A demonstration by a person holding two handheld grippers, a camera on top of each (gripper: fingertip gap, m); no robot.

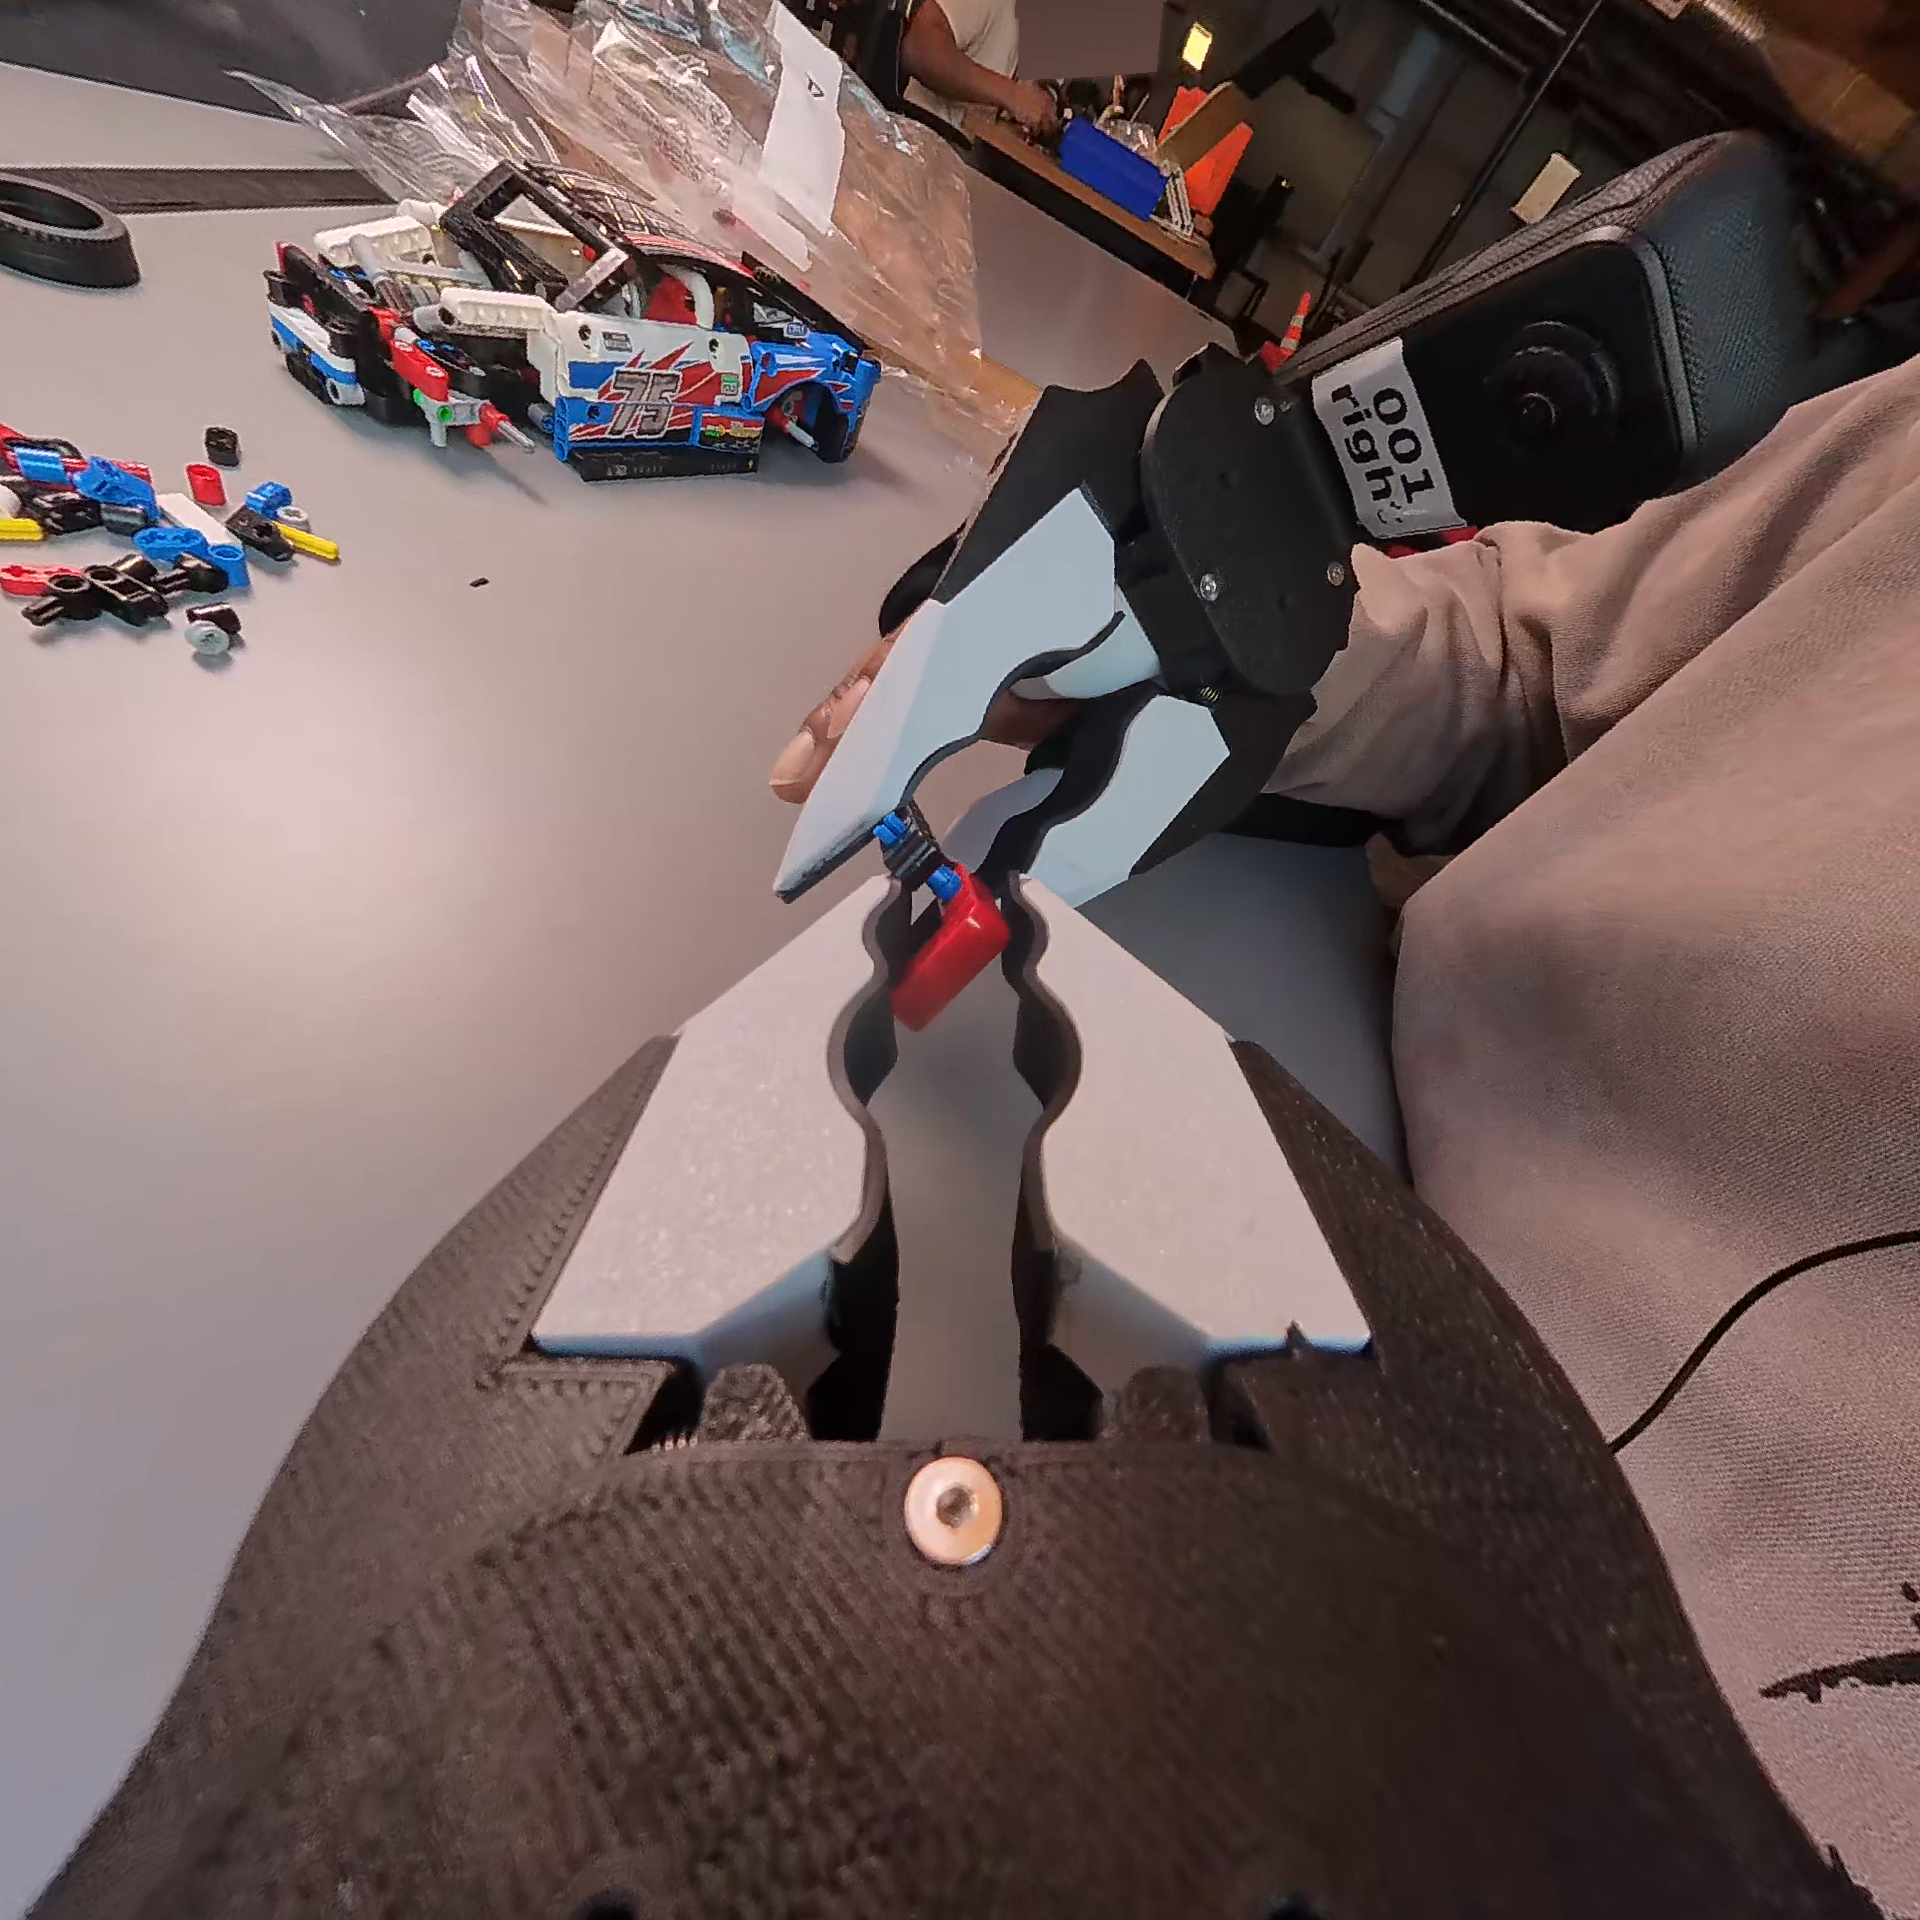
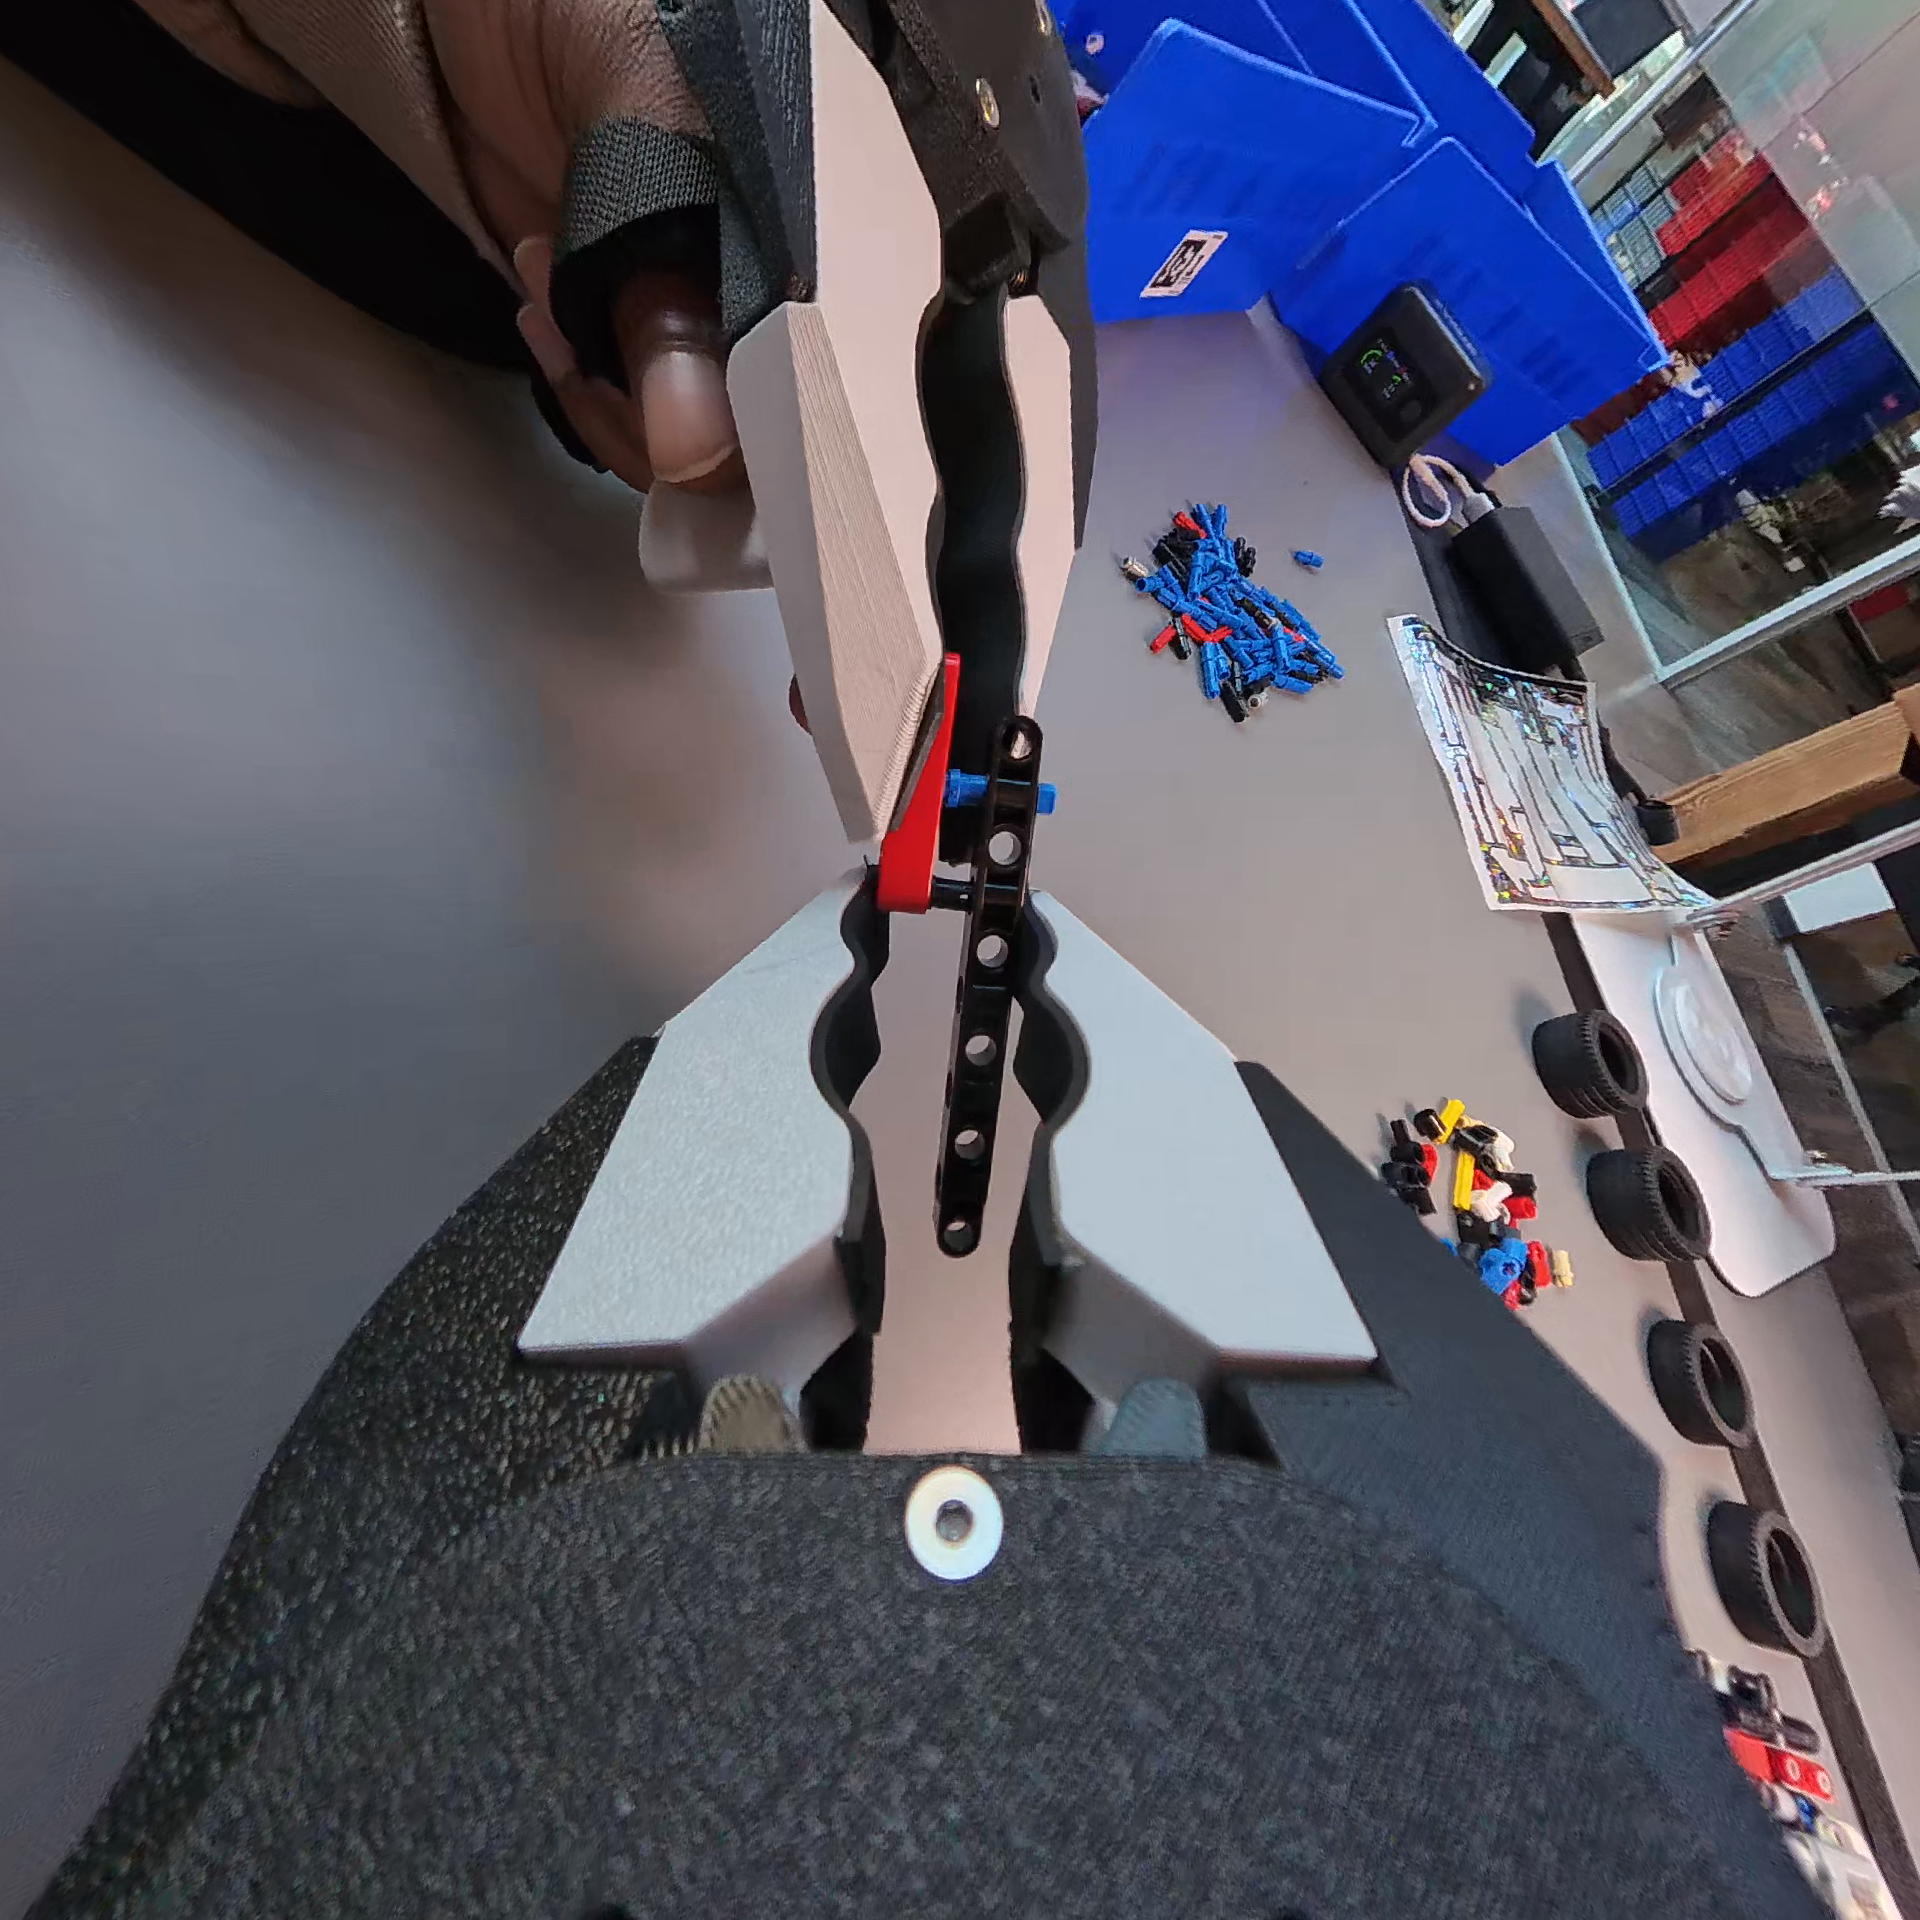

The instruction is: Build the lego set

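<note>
Above the grey table [image 1: 364, 935], our left gripper [image 1: 951, 894] is clenched on the red panel [image 1: 951, 961] while our right gripper [image 2: 951, 904] grasps the black perforated beam [image 2: 982, 997] pinned to it by a blue pin [image 2: 961, 784], with the partly built car [image 1: 561, 353] lying well apart behind.

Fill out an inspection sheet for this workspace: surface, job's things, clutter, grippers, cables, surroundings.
Surface: grey table, flat, mostly bare near the grippers.
Job's things: part-built car; red piece pinned to black beam; loose parts; blue pins pile; tyres; sticker sheet.
Clutter: clear plastic bags.
Grippers: left gripper shut on the red piece; right gripper shut on the black beam.
Cables: thin black cable across the person's clothing.
Surroundings: blue bins; another person at a far bench.
</note>
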